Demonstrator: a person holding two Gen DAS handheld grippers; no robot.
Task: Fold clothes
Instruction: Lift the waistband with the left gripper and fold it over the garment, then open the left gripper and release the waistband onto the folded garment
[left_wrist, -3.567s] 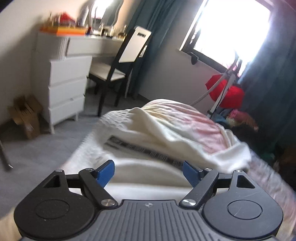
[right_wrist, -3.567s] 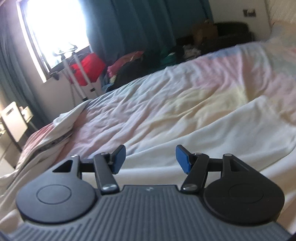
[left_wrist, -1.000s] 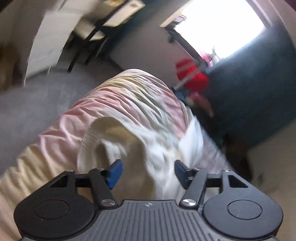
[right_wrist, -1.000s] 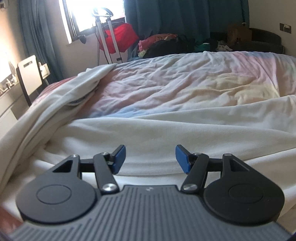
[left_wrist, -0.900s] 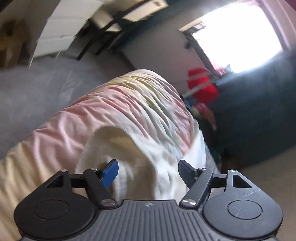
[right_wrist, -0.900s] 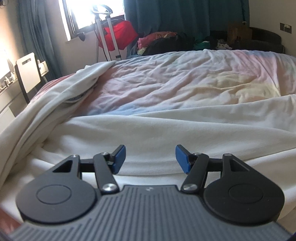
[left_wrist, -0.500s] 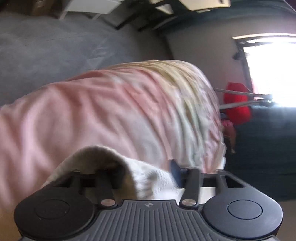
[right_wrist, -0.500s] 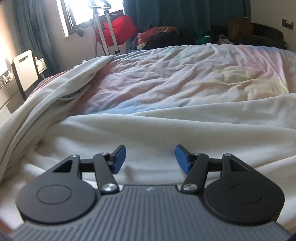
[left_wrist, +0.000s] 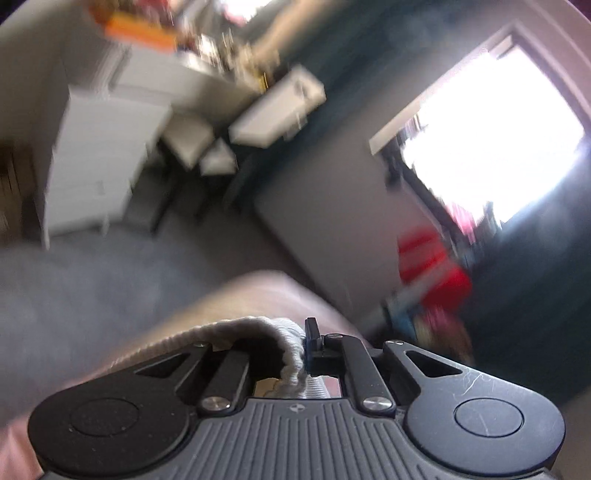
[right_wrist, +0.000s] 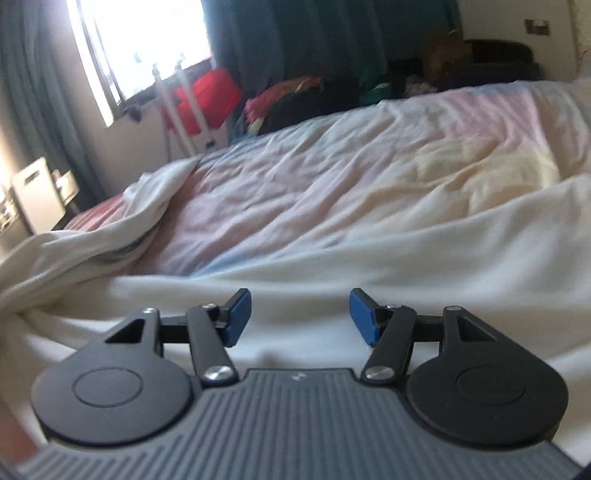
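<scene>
Two grippers worked one cream-white ribbed knit garment (right_wrist: 369, 295): the left gripper (left_wrist: 299, 354) had pinched its ribbed hem (left_wrist: 291, 354) at lower centre of its blurred, tilted view, over the pink-and-pastel rumpled bedspread (right_wrist: 332, 177); the right gripper (right_wrist: 297, 317) hovered wide apart and level, with the cloth's long axis running left to right directly below and ahead, nearer this hand for the next grasp
</scene>
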